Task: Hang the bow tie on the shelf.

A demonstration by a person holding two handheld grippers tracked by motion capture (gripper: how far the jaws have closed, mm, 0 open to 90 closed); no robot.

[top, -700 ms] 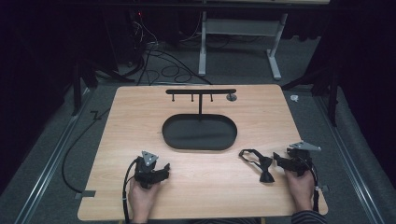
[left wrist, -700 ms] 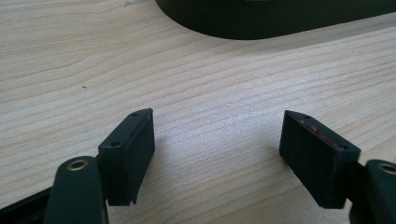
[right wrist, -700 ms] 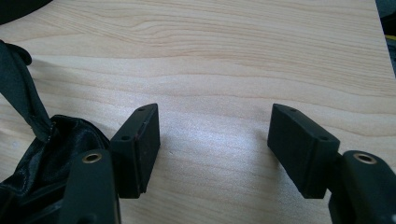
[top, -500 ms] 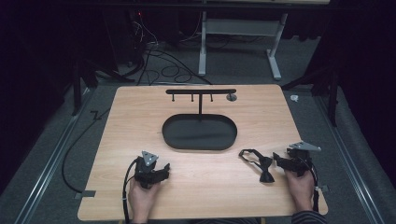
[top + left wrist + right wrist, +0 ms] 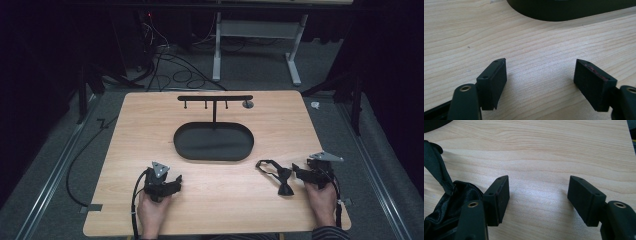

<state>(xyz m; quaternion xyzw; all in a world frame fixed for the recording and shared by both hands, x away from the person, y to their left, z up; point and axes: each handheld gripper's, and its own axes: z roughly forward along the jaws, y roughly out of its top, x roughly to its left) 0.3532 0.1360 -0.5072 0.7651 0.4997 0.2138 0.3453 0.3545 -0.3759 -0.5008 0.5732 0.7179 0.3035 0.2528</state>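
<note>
pale wooden tabletop fills the scene from the high view, its grain running side to side, with grey carpet and dark cables beyond its far edge. black oval tray sits at the middle of the board, and a black t-shaped stand with small pegs rises from its far rim. near the front edge my two hands rest on the wood, well apart, one at each side of the tray's near end. my left gripper lies at the left, grey three-cornered plate on top, cable looping back toward the edge; in the left gripper view its jaws stand wide apart over bare wood with nothing between them, the tray's dark wall ahead. my right gripper lies at the right, pointing toward the middle of the table; in the right gripper view its jaws also stand wide apart, bare wood between the pads. black satin bow tie with a thin strap lies flat on the table just beside the right gripper's tips, between it and the tray's near right end; in the right gripper view the glossy fabric bunches against the outer side of the left-hand jaw, outside the gap, its strap trailing away.
</note>
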